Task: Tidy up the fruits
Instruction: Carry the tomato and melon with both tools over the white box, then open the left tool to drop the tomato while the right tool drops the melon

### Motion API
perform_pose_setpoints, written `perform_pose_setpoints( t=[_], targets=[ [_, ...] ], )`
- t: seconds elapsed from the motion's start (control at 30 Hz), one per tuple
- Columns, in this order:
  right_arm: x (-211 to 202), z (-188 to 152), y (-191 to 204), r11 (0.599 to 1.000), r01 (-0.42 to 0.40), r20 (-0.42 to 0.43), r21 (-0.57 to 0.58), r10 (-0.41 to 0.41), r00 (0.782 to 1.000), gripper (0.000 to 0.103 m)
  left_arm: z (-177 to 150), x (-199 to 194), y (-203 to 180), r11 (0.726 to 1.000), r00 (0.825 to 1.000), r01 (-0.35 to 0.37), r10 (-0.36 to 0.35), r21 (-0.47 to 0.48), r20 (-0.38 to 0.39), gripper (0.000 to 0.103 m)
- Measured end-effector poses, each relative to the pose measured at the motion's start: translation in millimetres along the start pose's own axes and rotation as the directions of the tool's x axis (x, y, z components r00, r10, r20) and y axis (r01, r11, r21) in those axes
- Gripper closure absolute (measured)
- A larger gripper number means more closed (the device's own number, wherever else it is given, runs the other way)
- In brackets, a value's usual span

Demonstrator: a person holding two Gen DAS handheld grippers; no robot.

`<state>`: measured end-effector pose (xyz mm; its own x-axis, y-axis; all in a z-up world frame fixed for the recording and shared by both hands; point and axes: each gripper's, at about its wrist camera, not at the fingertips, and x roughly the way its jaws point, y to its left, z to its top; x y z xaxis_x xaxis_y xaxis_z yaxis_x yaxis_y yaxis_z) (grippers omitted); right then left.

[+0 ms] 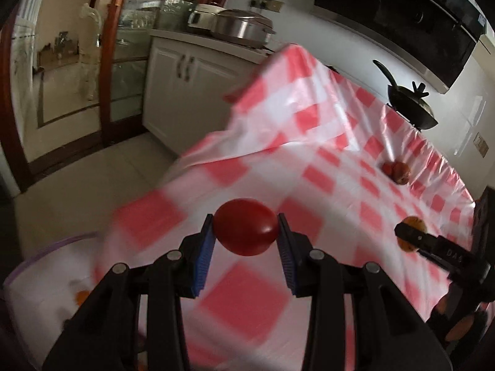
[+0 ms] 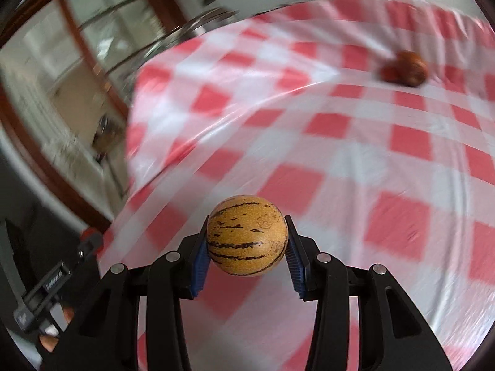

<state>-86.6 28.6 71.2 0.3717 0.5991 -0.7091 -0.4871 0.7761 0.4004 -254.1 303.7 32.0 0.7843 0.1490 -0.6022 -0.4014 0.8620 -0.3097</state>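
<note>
My left gripper (image 1: 246,232) is shut on a dark red tomato (image 1: 246,227), held above the red and white checked tablecloth (image 1: 324,160). My right gripper (image 2: 247,238) is shut on a round orange fruit with dark stripes (image 2: 247,235), also above the cloth. That gripper shows in the left wrist view as a black finger across the striped fruit (image 1: 413,232) at the right. Two reddish fruits (image 1: 397,171) lie together far back on the cloth, seen blurred in the right wrist view as well (image 2: 405,68).
A clear plastic bag (image 1: 46,266) with a purple rim and something orange inside sits at the lower left. A black pan (image 1: 411,108) rests beyond the cloth's far edge. White cabinets (image 1: 185,71) with steel pots (image 1: 244,27) stand left of the table, and the cloth drops off there.
</note>
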Motion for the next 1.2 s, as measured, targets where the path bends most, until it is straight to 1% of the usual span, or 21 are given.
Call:
perform_pose_setpoints(
  t=[0.1,0.2,0.3,0.37,0.5,0.57,0.6,0.63,0.7,0.73,0.83,0.87,0.9,1.0,1.03,1.13,1.2],
  targets=[
    [-1,-19,36,0.996,-0.011,-0.03,-0.092,0.008,1.0,0.06,-15,-26,31,0.999,0.999,-0.037,0.037,0.011,0.018,0.064],
    [-3,-36,66,0.985,-0.025,-0.056,-0.171,0.015,0.998,0.06,-30,-48,65,0.997,0.997,-0.071,0.071,-0.013,0.028,0.064],
    [4,-50,93,0.97,-0.054,-0.095,-0.235,0.033,0.995,0.06,-46,-61,99,0.993,0.994,-0.104,0.105,-0.06,0.015,0.064],
    [9,-62,115,0.954,-0.078,-0.122,-0.29,0.044,0.992,0.06,-55,-65,119,0.987,0.991,-0.13,0.13,-0.09,-0.005,0.064],
    [14,-91,160,0.904,-0.15,-0.175,-0.401,0.085,0.981,0.06,-71,-69,150,0.976,0.984,-0.176,0.172,-0.126,-0.04,0.064],
    [17,-108,183,0.863,-0.186,-0.203,-0.469,0.1,0.974,0.059,-80,-69,165,0.97,0.978,-0.204,0.197,-0.135,-0.065,0.064],
    [17,-116,194,0.843,-0.19,-0.198,-0.503,0.102,0.975,0.059,-83,-69,169,0.968,0.976,-0.212,0.203,-0.137,-0.072,0.063],
    [17,-128,207,0.81,-0.213,-0.217,-0.547,0.109,0.97,0.059,-87,-68,176,0.964,0.973,-0.224,0.213,-0.143,-0.089,0.063],
    [22,-145,222,0.772,-0.25,-0.261,-0.585,0.113,0.959,0.059,-93,-66,184,0.959,0.967,-0.244,0.23,-0.145,-0.108,0.063],
    [24,-152,227,0.755,-0.255,-0.269,-0.604,0.109,0.957,0.059,-96,-65,188,0.955,0.963,-0.257,0.241,-0.145,-0.118,0.063],
    [36,-180,242,0.7,-0.285,-0.324,-0.655,0.081,0.943,0.059,-103,-59,197,0.948,0.954,-0.283,0.261,-0.148,-0.149,0.063],
    [40,-187,244,0.69,-0.292,-0.34,-0.662,0.071,0.938,0.059,-105,-58,199,0.945,0.95,-0.29,0.267,-0.147,-0.159,0.063],
    [46,-197,247,0.681,-0.309,-0.37,-0.664,0.06,0.927,0.059,-108,-57,202,0.944,0.947,-0.297,0.271,-0.147,-0.17,0.063],
    [59,-219,250,0.661,-0.334,-0.424,-0.672,0.026,0.905,0.059,-114,-50,208,0.939,0.938,-0.311,0.279,-0.147,-0.205,0.063],
    [62,-228,252,0.656,-0.348,-0.449,-0.67,0.016,0.894,0.059,-116,-47,209,0.936,0.932,-0.325,0.291,-0.138,-0.217,0.063],
    [70,-245,257,0.643,-0.389,-0.501,-0.66,0.009,0.865,0.059,-121,-39,209,0.93,0.92,-0.345,0.309,-0.125,-0.241,0.063],
    [74,-258,262,0.618,-0.411,-0.527,-0.67,-0.006,0.85,0.059,-126,-34,211,0.926,0.913,-0.356,0.316,-0.125,-0.259,0.063]
  ],
)
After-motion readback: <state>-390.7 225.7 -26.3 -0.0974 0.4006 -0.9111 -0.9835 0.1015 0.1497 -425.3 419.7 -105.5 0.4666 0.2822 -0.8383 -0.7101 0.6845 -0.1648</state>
